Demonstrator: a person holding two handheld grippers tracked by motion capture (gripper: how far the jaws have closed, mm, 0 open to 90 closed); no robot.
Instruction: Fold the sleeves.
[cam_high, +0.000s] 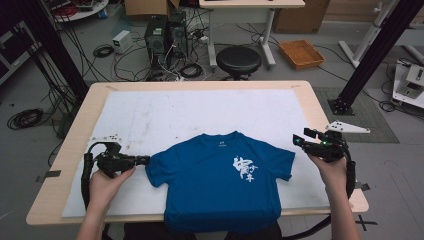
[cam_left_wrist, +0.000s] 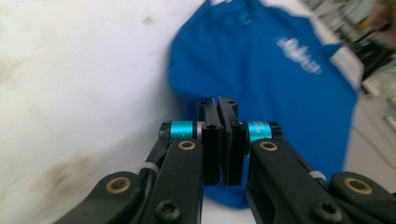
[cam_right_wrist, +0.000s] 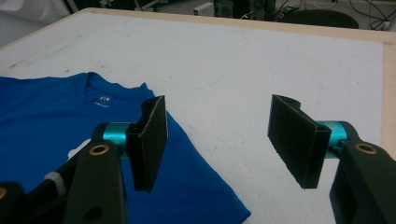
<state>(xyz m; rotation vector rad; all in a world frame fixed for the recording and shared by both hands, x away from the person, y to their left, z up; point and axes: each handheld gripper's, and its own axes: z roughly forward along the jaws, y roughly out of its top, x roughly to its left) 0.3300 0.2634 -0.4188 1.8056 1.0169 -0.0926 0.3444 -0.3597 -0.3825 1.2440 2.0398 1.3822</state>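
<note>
Blue t-shirt (cam_high: 220, 182) lies flat, face up, on the white sheet (cam_high: 200, 112) covering the counter (cam_high: 315, 100), near your edge, hem hanging just over that edge. White print (cam_high: 245, 169) sits on the chest, toward your right. Collar points away from you.

Your left tongs (cam_high: 145, 160) are clenched at the tip of the shirt's left sleeve. In the left gripper view the pads (cam_left_wrist: 212, 135) meet flat against each other right over the sleeve edge; blurry there, so you can't tell if any cloth is pinched between them. Your left hand (cam_high: 107, 182) holds that tool low, pointing sideways at the sleeve.

Your right tongs (cam_high: 300, 137) are released, jaws wide apart, nothing between them. They hover just beside the right sleeve, above the sheet, not touching the cloth. In the right gripper view the shirt's shoulder and collar label (cam_right_wrist: 102, 100) sit behind the near pad (cam_right_wrist: 150, 140).

Floor behind the counter: black stool (cam_high: 238, 60), orange tray (cam_high: 301, 53), cables.
</note>
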